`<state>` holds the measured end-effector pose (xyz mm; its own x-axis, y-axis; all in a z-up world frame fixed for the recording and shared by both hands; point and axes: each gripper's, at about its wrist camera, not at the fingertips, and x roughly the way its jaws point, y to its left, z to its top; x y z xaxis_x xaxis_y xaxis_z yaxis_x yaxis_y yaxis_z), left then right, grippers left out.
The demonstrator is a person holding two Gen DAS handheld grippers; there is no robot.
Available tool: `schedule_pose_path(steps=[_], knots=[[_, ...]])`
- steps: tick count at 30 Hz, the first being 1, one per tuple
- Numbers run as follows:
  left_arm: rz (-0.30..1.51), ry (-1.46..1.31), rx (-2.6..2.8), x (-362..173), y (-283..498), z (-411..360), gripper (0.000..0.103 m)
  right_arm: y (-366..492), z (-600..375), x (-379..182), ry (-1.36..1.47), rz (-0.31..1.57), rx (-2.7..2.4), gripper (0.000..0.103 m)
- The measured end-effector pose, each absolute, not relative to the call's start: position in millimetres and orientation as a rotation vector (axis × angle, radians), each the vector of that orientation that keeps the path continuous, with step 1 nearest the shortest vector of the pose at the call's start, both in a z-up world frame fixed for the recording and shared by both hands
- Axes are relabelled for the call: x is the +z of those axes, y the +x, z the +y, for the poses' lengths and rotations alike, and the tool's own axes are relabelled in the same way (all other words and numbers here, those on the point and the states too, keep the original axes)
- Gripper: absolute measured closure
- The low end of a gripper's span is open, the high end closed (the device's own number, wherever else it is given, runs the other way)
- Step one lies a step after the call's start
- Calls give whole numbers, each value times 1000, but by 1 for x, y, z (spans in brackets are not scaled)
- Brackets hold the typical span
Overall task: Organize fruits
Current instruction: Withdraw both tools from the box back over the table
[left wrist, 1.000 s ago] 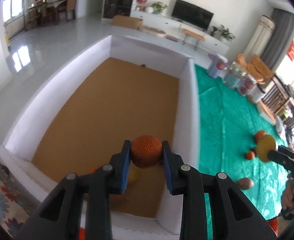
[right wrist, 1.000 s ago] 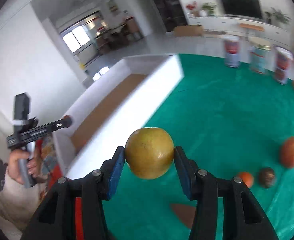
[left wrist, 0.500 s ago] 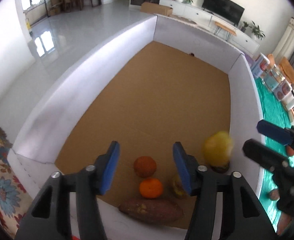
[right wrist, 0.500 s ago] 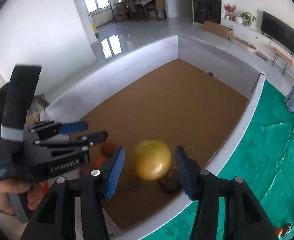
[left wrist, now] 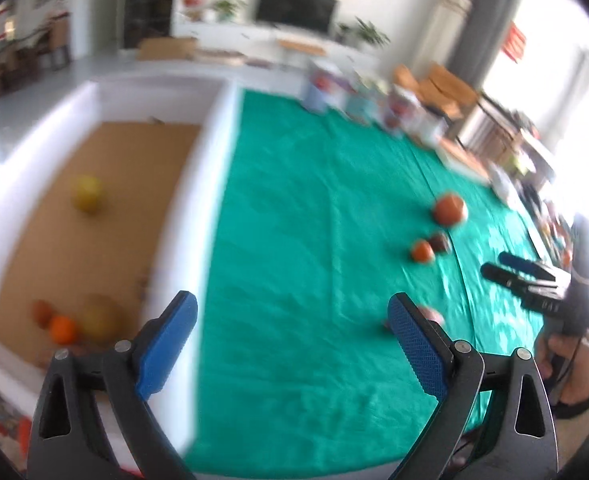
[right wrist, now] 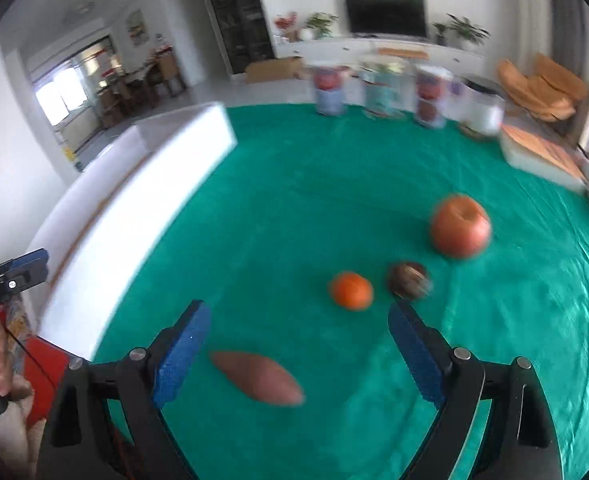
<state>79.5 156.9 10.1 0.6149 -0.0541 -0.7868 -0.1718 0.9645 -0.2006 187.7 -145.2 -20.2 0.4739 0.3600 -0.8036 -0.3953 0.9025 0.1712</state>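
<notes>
Both views are blurred by motion. My left gripper (left wrist: 292, 320) hangs over the green cloth (left wrist: 314, 200), its jaws opening, with nothing between them. To its left, the white-walled box (left wrist: 210, 184) holds a yellow fruit (left wrist: 87, 199), a small orange (left wrist: 63, 329) and other fruit beside it. My right gripper (right wrist: 296, 330) is also opening, empty, above a sweet potato (right wrist: 260, 378) on the cloth (right wrist: 294, 200). Beyond it lie a small orange (right wrist: 351, 290), a dark brown fruit (right wrist: 408, 281) and a red apple (right wrist: 459, 230). The right gripper (left wrist: 506, 264) also shows at the left wrist view's right edge.
Several jars (right wrist: 374, 88) and a white container (right wrist: 482, 112) stand along the cloth's far edge. A flat box (right wrist: 542, 154) lies at the far right. The box's white wall (right wrist: 134, 208) borders the cloth on the left. A person's hand (left wrist: 566, 364) holds the right tool.
Both grippers let go of their fruit into the box, the left a rough orange one, the right a yellow one. Both then swung right, out over the green cloth, jaws wider.
</notes>
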Motion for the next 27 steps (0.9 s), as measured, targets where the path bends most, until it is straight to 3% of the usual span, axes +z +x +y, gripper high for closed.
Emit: schedule_pose_path(steps=[7, 15, 27], knots=[[970, -188, 100, -74, 157, 118, 7, 197, -285, -90, -12, 988, 64, 12], [967, -145, 97, -97, 237, 128, 3, 227, -280, -104, 4, 968, 15, 0], [937, -62, 157, -106, 277, 130, 0, 227, -284, -110, 4, 966, 9, 0]])
